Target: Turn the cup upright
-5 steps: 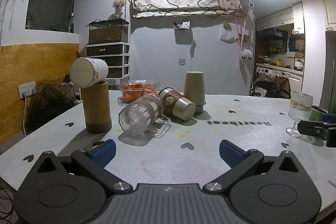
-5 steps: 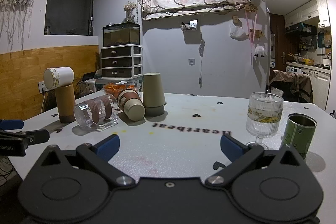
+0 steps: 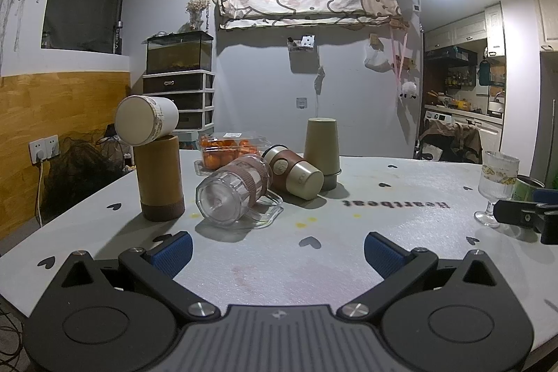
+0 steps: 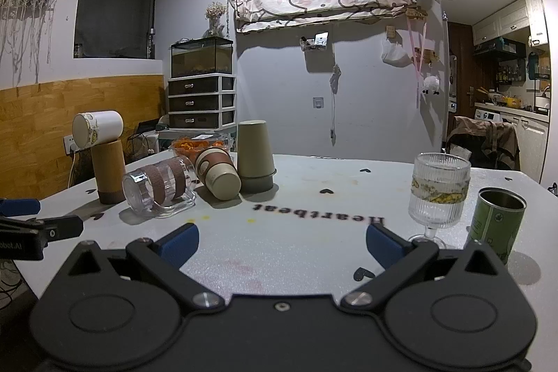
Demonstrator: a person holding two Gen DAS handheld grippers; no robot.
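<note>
Two hand-held grippers are hovering low over the near edge of a grey table (image 3: 401,183), both level and pointing across it toward the far edge.

The left gripper (image 3: 278,244) is sitting with its blue-padded fingers (image 3: 173,247) spread wide apart, holding nothing. Near the left edge, a tall brown cylinder (image 3: 159,176) is standing upright, and a white cup (image 3: 146,120) is lying on its side on top of it. Just to the right, a clear glass mug (image 3: 234,194) with a brown band is lying on its side, its base facing the camera. Touching it, a brown and beige cup (image 3: 294,171) is also lying on its side, and this cup is leaning against an olive paper cup (image 3: 321,154) standing upside down toward the far edge. A clear box of orange fruit (image 3: 228,149) is sitting behind them.

The right gripper (image 4: 281,241) is likewise holding its fingers wide apart and empty above the near edge. Close by its right finger, a ribbed stemmed glass (image 4: 437,194) is standing upright, and a green open can (image 4: 497,220) is standing just beside it near the right edge.
</note>
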